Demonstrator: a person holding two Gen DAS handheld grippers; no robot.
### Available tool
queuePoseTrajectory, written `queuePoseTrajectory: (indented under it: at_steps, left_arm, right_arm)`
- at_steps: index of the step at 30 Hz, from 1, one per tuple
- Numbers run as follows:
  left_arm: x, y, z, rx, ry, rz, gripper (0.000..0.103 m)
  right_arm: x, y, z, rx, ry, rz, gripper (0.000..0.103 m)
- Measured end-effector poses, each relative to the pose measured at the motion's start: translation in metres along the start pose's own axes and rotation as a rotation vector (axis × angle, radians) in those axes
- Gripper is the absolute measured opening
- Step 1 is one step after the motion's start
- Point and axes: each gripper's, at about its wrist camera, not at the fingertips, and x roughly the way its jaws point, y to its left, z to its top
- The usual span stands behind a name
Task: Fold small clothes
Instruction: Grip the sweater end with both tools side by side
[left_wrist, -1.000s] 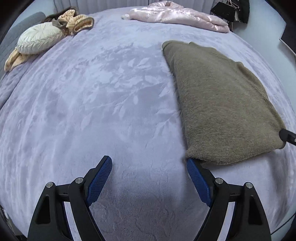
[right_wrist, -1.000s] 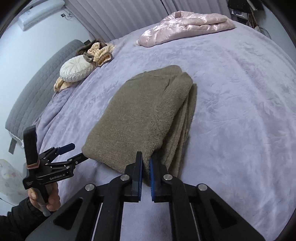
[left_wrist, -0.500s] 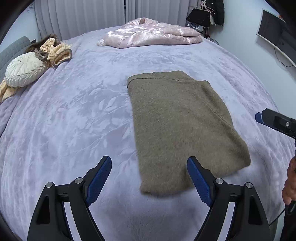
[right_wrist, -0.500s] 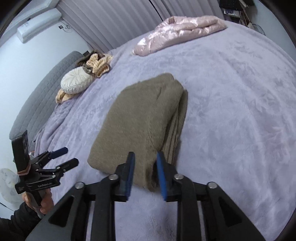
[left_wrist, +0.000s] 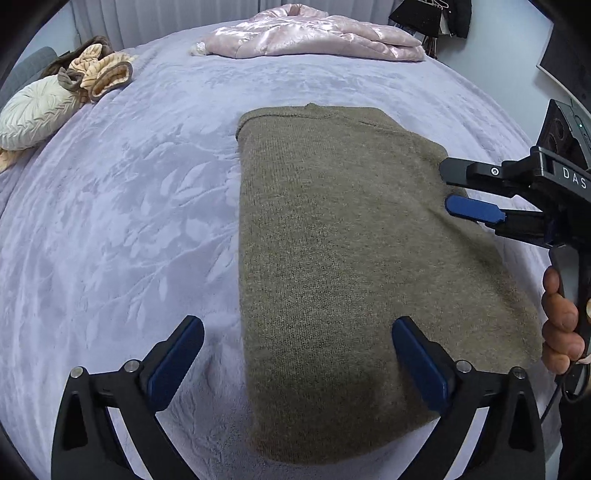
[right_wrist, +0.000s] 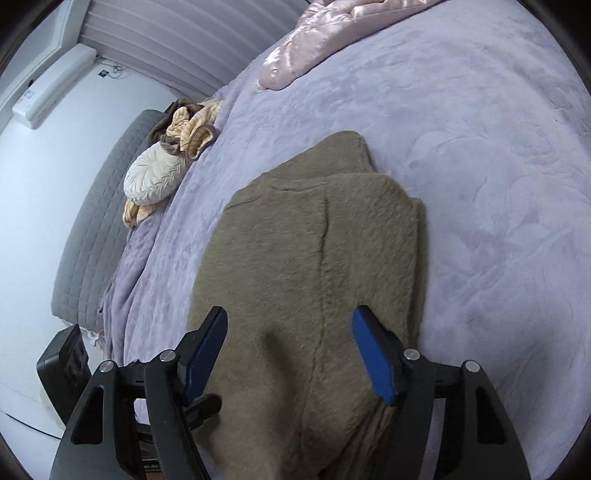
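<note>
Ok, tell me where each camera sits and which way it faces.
Left wrist: on the left tongs, angled down over the olive sweater; the right tongs and a hand show at the right edge.
Right wrist: on the right tongs, jaws opening above the sweater's near end.
Shared: sweater, lilac blanket, pink jacket, round cushion.

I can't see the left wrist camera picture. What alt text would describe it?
A folded olive-brown sweater lies on a lavender bedspread, with the left gripper over its near end, jaws opening, gripping nothing. The right gripper, in a person's hand, reaches in over the sweater's right edge. A pink quilted jacket lies beyond.
</note>
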Motion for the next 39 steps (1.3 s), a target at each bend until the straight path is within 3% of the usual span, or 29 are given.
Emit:
queuePoseTrajectory:
  at_steps: [4,7,10,13,16,18,22,26,32,39]
  left_arm:
    - [-0.004,0.004,0.004,-0.021,0.003,-0.033,0.102]
    - [-0.006,0.004,0.013,-0.009,-0.017,-0.021,0.102]
    - [0.006,0.01,0.025,-0.039,0.005,-0.031,0.102]
    - [0.023,0.014,0.033,-0.065,0.065,-0.075,0.102]
    - [0.023,0.013,0.037,-0.062,0.081,-0.078,0.102]
    - [0.012,0.012,0.038,-0.042,0.061,-0.067,0.102]
    - [-0.01,0.014,0.041,-0.006,0.021,-0.08,0.102]
    - [-0.004,0.034,0.046,-0.019,0.071,-0.134,0.102]
    - [0.033,0.063,0.056,-0.152,0.185,-0.339,0.102]
    - [0.061,0.051,0.067,-0.144,0.238,-0.411,0.102]
  right_arm:
    - [0.002,-0.009,0.011,0.017,-0.008,0.01,0.068]
    - [-0.008,0.009,0.015,-0.025,-0.031,-0.08,0.072]
    - [-0.022,0.035,0.015,-0.155,-0.079,-0.167,0.081]
    - [-0.008,0.047,0.02,-0.209,-0.021,-0.181,0.081]
    - [0.026,0.035,0.025,-0.197,0.072,-0.304,0.081]
    - [0.03,0.032,0.025,-0.198,0.077,-0.339,0.081]
    - [0.0,0.044,0.022,-0.189,0.03,-0.344,0.081]
    - [-0.048,0.038,0.006,-0.186,-0.041,-0.358,0.084]
    - [-0.069,-0.008,-0.011,-0.019,-0.004,-0.29,0.085]
    - [-0.034,-0.037,-0.008,0.111,0.054,-0.084,0.085]
